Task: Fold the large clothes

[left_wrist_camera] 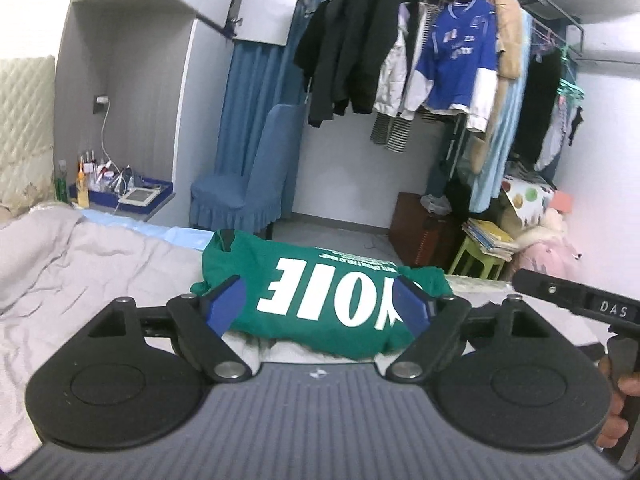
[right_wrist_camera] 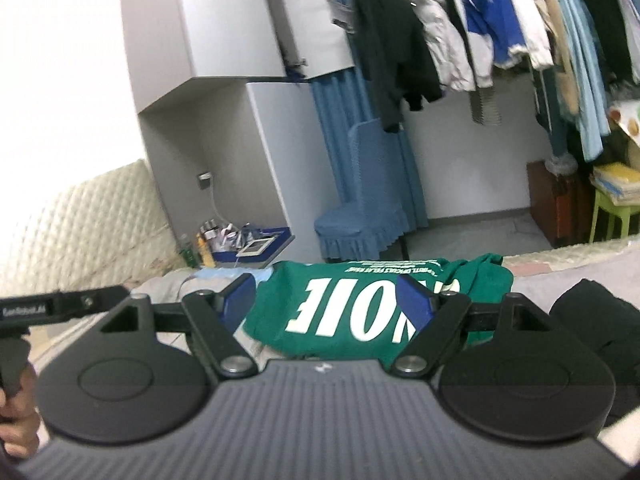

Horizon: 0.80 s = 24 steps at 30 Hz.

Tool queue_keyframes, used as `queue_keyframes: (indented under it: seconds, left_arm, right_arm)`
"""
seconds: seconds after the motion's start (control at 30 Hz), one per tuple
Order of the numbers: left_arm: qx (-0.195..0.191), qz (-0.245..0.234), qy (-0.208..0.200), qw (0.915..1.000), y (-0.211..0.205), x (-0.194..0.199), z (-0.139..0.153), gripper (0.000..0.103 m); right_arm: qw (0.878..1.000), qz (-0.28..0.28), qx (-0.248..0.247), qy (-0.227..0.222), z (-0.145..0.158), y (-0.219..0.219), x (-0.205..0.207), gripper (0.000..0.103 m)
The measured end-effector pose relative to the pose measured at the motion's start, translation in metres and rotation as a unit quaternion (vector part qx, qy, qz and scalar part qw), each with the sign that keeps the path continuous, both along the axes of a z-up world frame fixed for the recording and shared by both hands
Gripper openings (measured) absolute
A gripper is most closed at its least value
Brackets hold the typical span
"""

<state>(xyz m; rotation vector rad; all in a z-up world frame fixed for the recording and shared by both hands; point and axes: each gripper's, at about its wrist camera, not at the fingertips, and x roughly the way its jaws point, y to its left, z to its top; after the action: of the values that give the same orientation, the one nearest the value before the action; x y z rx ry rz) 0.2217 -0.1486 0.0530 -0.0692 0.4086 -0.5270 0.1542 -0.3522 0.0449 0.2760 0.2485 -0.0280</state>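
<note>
Left tongs [left_wrist_camera: 322, 304]: apart, empty. Right tongs [right_wrist_camera: 328, 302]: apart, empty. Green shirt [left_wrist_camera: 320, 300]: folded, white lettering upward, on the bed [left_wrist_camera: 80, 272] beyond both tongs. Black garment [right_wrist_camera: 592, 320]: just right of shirt. Blue chair [left_wrist_camera: 244, 184]: behind.

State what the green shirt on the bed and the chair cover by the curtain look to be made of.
Green shirt: soft matte knit, probably cotton or a blend; it crumples in loose folds, with flat white printed lettering.
Chair cover: blue woven cloth, matte; it drapes over the chair and ends in a pleated skirt.
</note>
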Motion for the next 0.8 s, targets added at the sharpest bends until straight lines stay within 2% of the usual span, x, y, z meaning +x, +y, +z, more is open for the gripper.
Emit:
queue_keyframes:
  seconds: [0.2, 0.37, 0.6, 0.8]
  left_arm:
    - [0.006, -0.006, -0.014, 0.9999, 0.009, -0.053, -0.007, 0.086]
    - [0.011, -0.008, -0.023, 0.9996, 0.019, -0.077, -0.015, 0.088]
    - [0.014, -0.004, -0.035, 0.9993, 0.032, -0.095, -0.024, 0.09]
    - [0.022, -0.003, -0.022, 0.9995, 0.034, -0.09, -0.043, 0.091]
  right_arm:
    - [1.0, 0.011, -0.009, 0.011, -0.013, 0.024, -0.032, 0.079]
    - [0.999, 0.013, -0.021, 0.02, -0.024, 0.041, -0.047, 0.079]
    - [0.998, 0.015, -0.037, 0.042, -0.04, 0.058, -0.058, 0.079]
    - [0.998, 0.005, -0.042, 0.051, -0.05, 0.063, -0.063, 0.079]
